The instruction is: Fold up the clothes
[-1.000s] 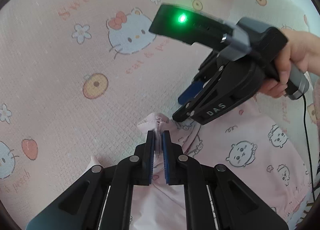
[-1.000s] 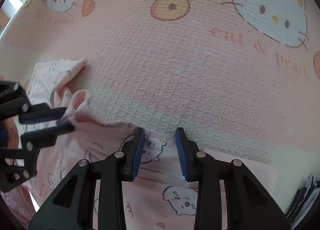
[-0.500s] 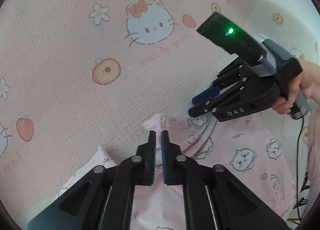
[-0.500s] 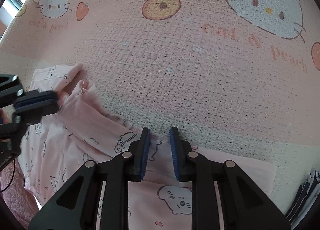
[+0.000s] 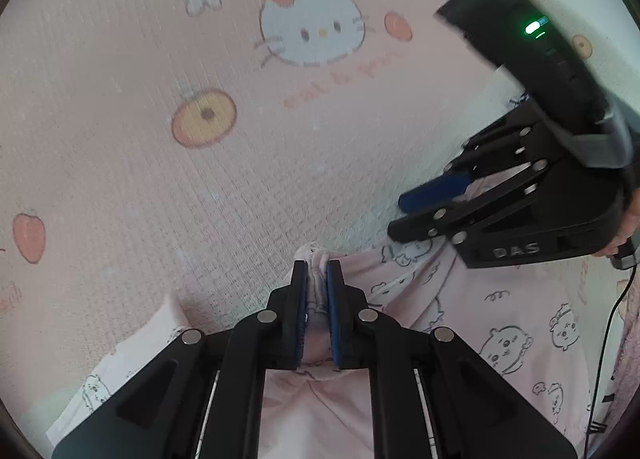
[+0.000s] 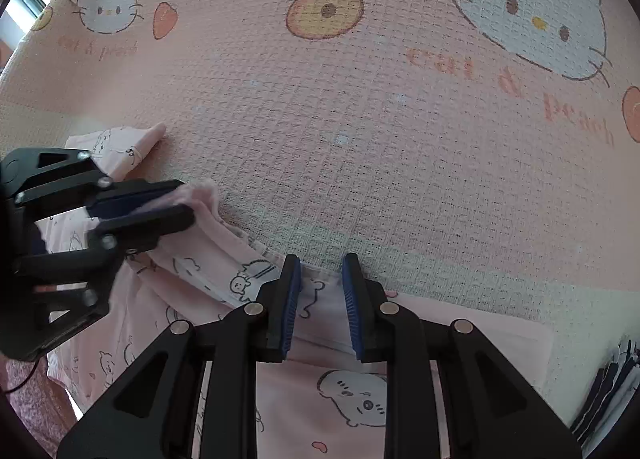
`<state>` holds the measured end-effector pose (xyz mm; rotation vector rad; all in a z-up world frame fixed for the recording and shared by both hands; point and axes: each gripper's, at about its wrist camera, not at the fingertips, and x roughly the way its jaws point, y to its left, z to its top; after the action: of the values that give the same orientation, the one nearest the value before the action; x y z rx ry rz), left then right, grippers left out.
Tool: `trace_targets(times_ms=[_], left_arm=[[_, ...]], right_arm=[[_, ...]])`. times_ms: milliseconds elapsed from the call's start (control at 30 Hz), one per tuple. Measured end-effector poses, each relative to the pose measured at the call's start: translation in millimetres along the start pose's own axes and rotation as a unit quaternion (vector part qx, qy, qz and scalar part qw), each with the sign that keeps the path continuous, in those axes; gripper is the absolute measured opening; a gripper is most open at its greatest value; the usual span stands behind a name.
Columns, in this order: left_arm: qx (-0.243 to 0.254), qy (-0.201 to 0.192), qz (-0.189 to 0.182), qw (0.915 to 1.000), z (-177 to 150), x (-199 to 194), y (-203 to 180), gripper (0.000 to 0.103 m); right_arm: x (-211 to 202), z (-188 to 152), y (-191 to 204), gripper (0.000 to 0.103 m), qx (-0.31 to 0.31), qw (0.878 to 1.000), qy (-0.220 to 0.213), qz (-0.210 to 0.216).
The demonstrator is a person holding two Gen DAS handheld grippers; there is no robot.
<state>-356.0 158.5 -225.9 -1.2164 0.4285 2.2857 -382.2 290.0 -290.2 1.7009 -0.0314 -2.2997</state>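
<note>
A pale pink garment printed with small cartoon faces lies on the pink cat-print blanket. My left gripper is shut on a bunched corner of the garment's edge, which shows between its blue pads. In the right wrist view the left gripper reaches in from the left, pinching that corner. My right gripper has its jaws narrowed on the garment hem, with the fabric filling the gap between them. From the left wrist view the right gripper points down at the hem, held by a hand.
The waffle-textured blanket spreads out beyond the garment. A stack of dark folded clothes sits at the right edge. A fuzzy pink cloth lies at the lower left. A black cable hangs from the right gripper's handle.
The right gripper's jaws have narrowed onto the hem. The left gripper has carried its garment corner across the blanket toward the right gripper, and its view has rolled.
</note>
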Motion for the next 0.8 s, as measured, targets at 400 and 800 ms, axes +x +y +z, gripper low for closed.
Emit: trace_targets(times_ms=[400,800], left_arm=[[0.0,-0.028,0.059,0.9978,6.5,-29.8,11.2,0.006],[-0.051,0.005,0.073,0.9961,16.3,-1.7,55.2,0.006]], right_arm=[[-1.1,0.9,-7.3,0.01,0.033,0.999,0.0,-0.005],[-25.5,-9.6,-53.8,0.017,0.084,0.987,0.002,-0.134]])
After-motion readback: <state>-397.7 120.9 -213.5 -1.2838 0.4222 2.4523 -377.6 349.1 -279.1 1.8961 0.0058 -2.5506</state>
